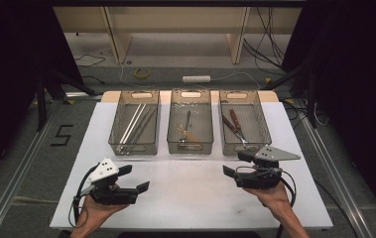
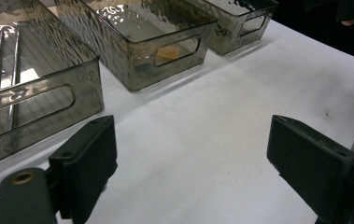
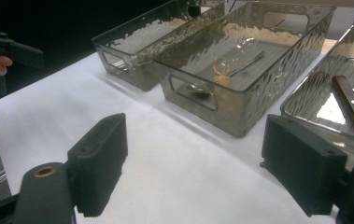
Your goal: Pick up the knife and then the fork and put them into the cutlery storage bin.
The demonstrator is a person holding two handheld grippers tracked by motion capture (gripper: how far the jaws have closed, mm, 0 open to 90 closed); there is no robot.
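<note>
Left gripper [image 1: 137, 178]: I hold it low over the near left of the white table [image 1: 190, 198], jaws spread wide with nothing between them; the left gripper view shows bare tabletop in the gap.
Right gripper [image 1: 234, 164]: I hold it at the near right, just in front of the right bin [image 1: 262, 116], jaws wide apart and empty.
Left bin [image 1: 118, 124]: smoked clear plastic, at the far left of the row; long metal chopsticks [image 1: 135, 124] lie lengthwise inside.
Middle bin [image 1: 174, 124]: between the other two; a metal spoon [image 1: 186, 126] lies in it.
Right bin: holds a knife with a brown wooden handle [image 1: 234, 120] and a second utensil crossing it.
Bins: side by side, apart, along the table's far half.
</note>
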